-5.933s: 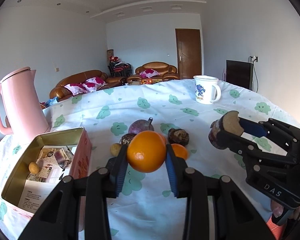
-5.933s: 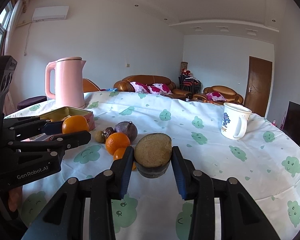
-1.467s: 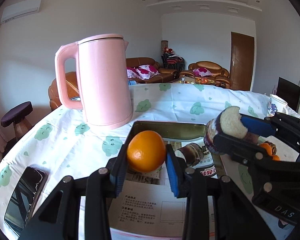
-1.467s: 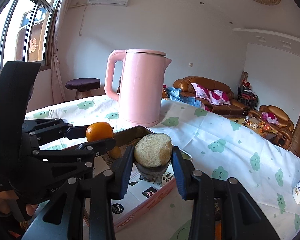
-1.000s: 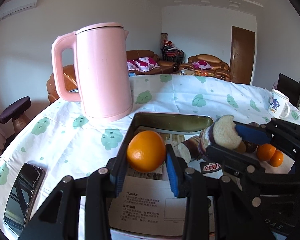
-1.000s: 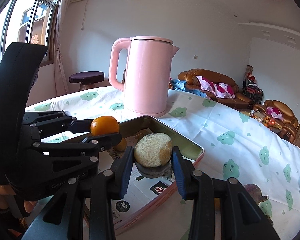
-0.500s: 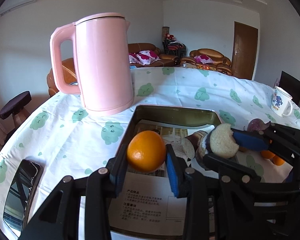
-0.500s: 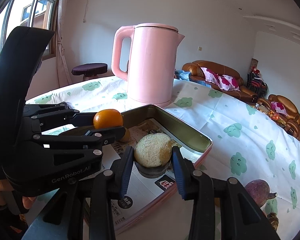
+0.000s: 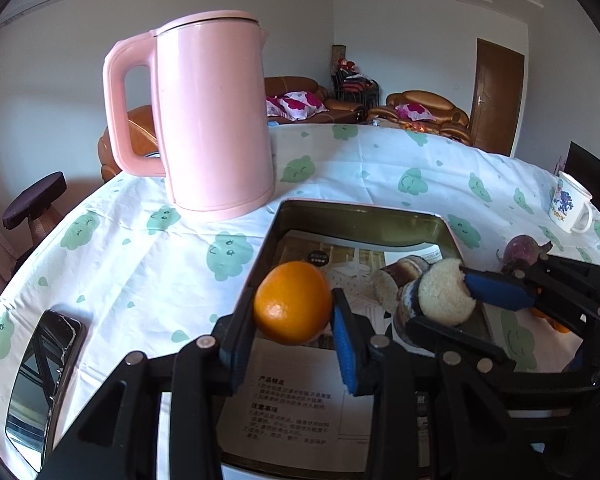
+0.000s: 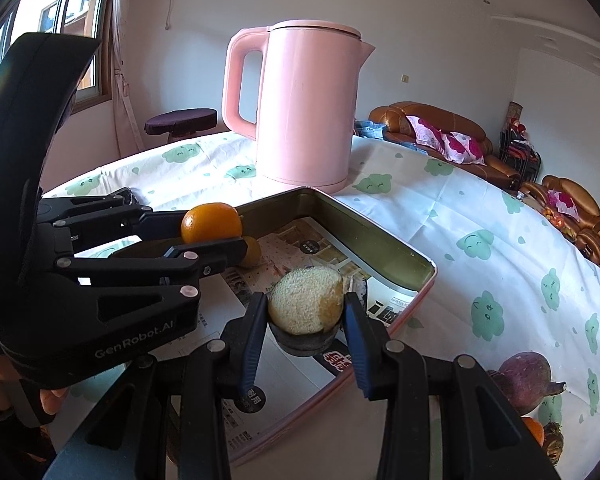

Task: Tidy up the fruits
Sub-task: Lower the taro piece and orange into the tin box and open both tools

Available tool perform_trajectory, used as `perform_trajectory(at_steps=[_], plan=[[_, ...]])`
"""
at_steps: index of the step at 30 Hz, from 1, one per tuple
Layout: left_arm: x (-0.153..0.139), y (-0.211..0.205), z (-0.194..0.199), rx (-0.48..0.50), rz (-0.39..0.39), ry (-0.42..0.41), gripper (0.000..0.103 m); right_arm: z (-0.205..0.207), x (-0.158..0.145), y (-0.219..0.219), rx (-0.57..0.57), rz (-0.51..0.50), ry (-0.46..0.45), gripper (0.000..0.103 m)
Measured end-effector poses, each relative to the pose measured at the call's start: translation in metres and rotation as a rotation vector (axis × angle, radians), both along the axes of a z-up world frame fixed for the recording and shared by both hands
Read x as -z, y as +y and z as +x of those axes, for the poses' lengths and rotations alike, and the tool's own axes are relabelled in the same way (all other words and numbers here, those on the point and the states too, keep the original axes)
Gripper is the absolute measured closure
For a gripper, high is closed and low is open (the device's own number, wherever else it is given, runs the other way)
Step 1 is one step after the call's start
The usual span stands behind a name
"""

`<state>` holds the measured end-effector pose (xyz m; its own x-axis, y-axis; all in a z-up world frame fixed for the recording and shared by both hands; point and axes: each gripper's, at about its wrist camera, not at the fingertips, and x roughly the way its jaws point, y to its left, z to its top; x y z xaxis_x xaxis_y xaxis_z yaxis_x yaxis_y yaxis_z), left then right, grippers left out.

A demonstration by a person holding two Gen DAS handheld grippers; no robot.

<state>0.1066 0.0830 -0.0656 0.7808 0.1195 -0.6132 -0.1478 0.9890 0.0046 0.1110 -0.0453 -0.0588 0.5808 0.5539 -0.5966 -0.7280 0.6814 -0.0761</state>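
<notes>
My left gripper is shut on an orange and holds it over the near left part of a pink tin box lined with printed paper. It also shows in the right wrist view. My right gripper is shut on a cut dark-skinned fruit half with pale flesh, held over the box. That half shows in the left wrist view beside another cut piece lying in the box. A small yellow fruit lies in the box behind the left fingers.
A pink kettle stands just behind the box. A phone lies at the table's left edge. A purple fruit, oranges and a dark fruit lie right of the box. A white mug stands far right.
Both grippers have carried their fruit from the loose pile over to the tin box and lowered a little over it. Their grips have not changed.
</notes>
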Motion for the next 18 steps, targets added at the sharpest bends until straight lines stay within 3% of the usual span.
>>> perform_trajectory(at_steps=[6,12,18], plan=[[-0.001,-0.009,-0.001,0.014,0.044,-0.011,0.065,-0.009,0.003,0.012,-0.028,-0.065,-0.034,0.062],[-0.001,-0.007,-0.002,0.006,0.036,-0.015,0.064,-0.013,0.004,0.015,-0.015,-0.094,-0.063,0.061],[-0.006,-0.003,-0.009,-0.017,0.033,-0.055,0.043,-0.010,-0.002,0.006,0.016,-0.051,-0.066,0.056]])
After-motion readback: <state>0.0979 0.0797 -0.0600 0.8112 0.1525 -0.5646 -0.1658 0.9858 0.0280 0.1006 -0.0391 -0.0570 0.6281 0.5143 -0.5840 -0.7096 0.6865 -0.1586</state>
